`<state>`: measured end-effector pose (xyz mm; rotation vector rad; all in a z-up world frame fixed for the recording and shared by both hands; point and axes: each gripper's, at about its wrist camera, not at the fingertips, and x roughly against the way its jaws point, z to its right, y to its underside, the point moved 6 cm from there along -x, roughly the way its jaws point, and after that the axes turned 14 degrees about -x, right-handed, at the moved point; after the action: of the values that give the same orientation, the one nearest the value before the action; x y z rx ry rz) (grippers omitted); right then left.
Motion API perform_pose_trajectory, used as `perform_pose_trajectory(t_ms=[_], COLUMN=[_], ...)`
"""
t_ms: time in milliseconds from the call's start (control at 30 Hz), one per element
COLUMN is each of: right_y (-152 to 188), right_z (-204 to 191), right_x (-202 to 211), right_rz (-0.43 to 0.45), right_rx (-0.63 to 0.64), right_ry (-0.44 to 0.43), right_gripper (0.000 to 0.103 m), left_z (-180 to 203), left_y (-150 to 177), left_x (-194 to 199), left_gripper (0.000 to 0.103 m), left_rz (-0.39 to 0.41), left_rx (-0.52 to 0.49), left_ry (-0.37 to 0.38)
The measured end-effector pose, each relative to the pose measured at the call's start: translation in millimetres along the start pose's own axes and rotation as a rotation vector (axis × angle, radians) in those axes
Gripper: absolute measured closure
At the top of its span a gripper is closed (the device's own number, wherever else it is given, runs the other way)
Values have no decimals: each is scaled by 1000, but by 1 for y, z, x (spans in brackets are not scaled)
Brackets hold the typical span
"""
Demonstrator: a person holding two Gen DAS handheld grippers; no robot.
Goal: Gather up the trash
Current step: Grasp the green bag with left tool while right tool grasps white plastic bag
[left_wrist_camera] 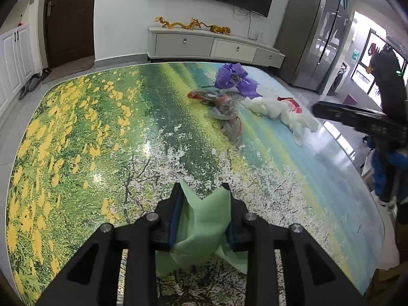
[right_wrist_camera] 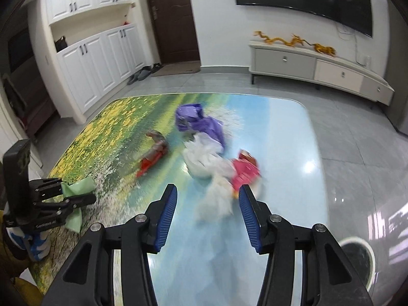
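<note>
The left claw (left_wrist_camera: 202, 199) is clamped on a pale green bag (left_wrist_camera: 204, 227), its blue pads pressing the crumpled plastic from both sides. The bag lies low on the near part of the counter (left_wrist_camera: 102, 132), its lower folds touching the printed surface. This looks like the bag chosen to take the trash, pinched at a fold so it can be lifted or spread.

The right claw (right_wrist_camera: 207, 204) stands open and holds nothing, pointing down at the far pile. Its jaws frame the near tail of a white plastic bag (right_wrist_camera: 204, 160), which appears to be the next pickup; the view is blurred, so contact cannot be judged.

The trash lies together on the blue stretch of the counter, well apart from the green bag: a purple bag (right_wrist_camera: 201, 123) farthest, the white bag touching it, a pink-red wrapper (right_wrist_camera: 244, 173) just beside the white, and a clear bag with red print (right_wrist_camera: 155, 153) to the left. Bunched so, the pieces can probably be taken one at a time.
</note>
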<state>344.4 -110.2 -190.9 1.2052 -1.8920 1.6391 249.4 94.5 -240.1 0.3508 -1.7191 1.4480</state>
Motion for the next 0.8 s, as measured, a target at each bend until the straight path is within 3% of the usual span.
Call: perform_pose_trajectory(t_ms=[233, 333, 500, 800], right_y=[7, 10, 26, 47], right_z=[1, 0, -8, -20], right_x=[-33, -34, -30, 9], right_rz=[-63, -70, -110, -100], right_rx=[37, 46, 68, 37], right_ry=[54, 55, 30, -54], right_gripper=[61, 70, 98, 102], left_z=[-2, -2, 4, 12], left_y=[0, -1, 0, 8], left_x=[2, 3, 10, 29], left_gripper=[76, 77, 81, 85], left_rz=[11, 16, 32, 63], left_rx=[18, 22, 24, 67], left_ry=[17, 16, 7, 28])
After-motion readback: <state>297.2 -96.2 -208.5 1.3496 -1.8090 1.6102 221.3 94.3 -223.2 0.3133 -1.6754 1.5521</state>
